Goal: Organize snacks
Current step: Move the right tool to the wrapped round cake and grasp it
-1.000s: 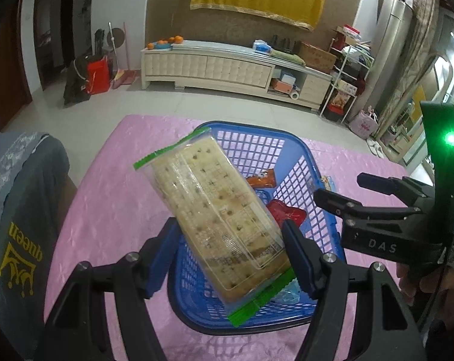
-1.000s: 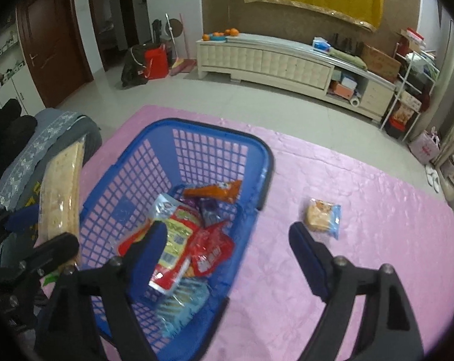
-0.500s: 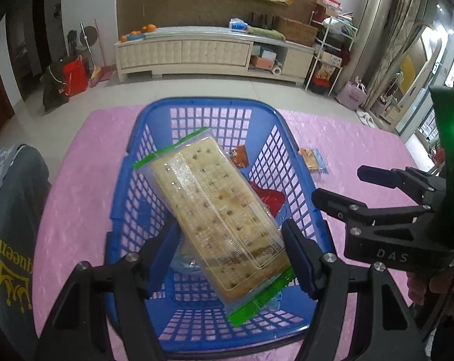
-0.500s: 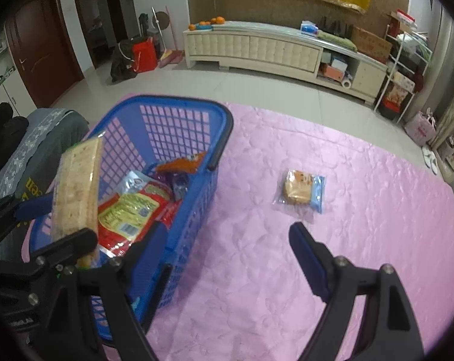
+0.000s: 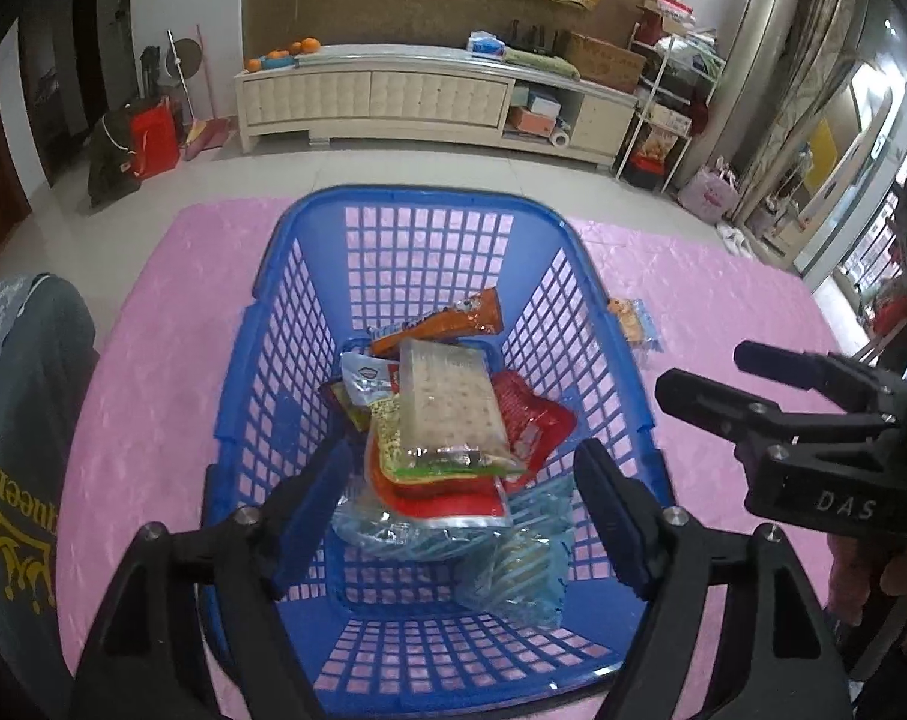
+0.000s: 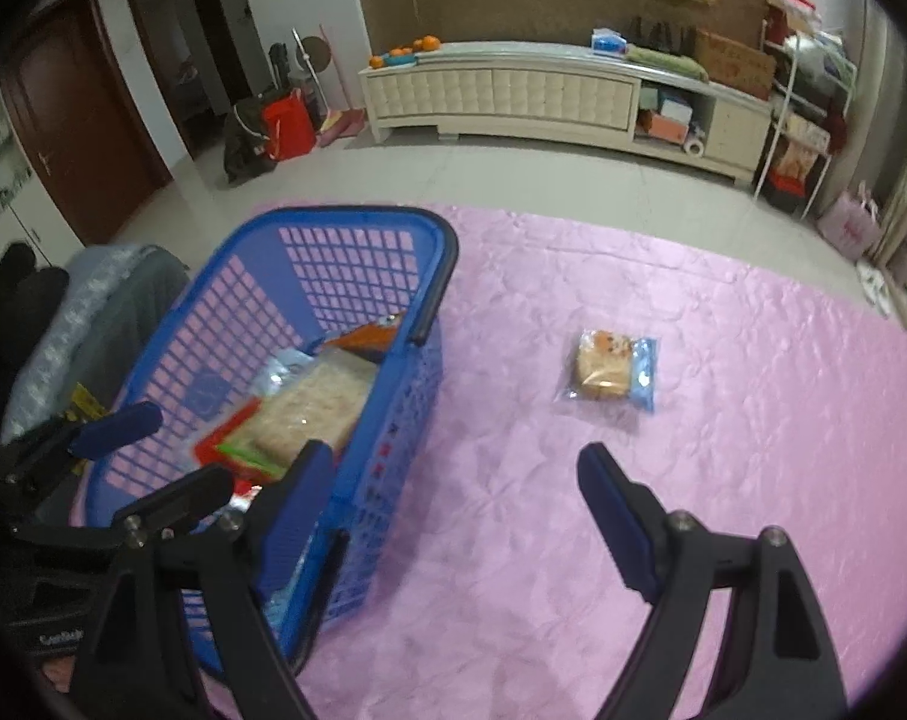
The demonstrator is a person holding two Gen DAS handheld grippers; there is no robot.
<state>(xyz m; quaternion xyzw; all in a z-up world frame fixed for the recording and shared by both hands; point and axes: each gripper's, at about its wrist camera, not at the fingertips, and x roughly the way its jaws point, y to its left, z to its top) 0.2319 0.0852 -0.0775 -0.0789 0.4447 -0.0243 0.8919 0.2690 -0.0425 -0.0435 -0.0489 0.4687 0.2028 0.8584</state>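
A blue plastic basket (image 5: pixel 429 204) stands on the pink cloth with several snack packets inside. On top of that pile lies a clear pack of crackers (image 5: pixel 447 408), free of any grip. My left gripper (image 5: pixel 459 456) hangs over the basket with its jaws opening and nothing between them. A small wrapped cake (image 6: pixel 612 369) lies alone on the cloth, right of the basket (image 6: pixel 357 219). My right gripper (image 6: pixel 453 456) stands open and empty just short of that cake, its left finger by the basket's side wall. In the left wrist view the right gripper (image 5: pixel 705 367) shows at the right.
The pink cloth (image 6: pixel 693 480) stretches wide to the right of the basket. A grey garment with yellow print (image 5: pixel 15 420) lies at the left edge. A person's hand (image 5: pixel 873 570) holds the right gripper. A cream cabinet (image 5: pixel 393 96) stands far behind.
The cracker pack left my left gripper and dropped onto the snacks in the basket; the left jaws widened. The right gripper shifted right, bringing the wrapped cake nearer its middle.
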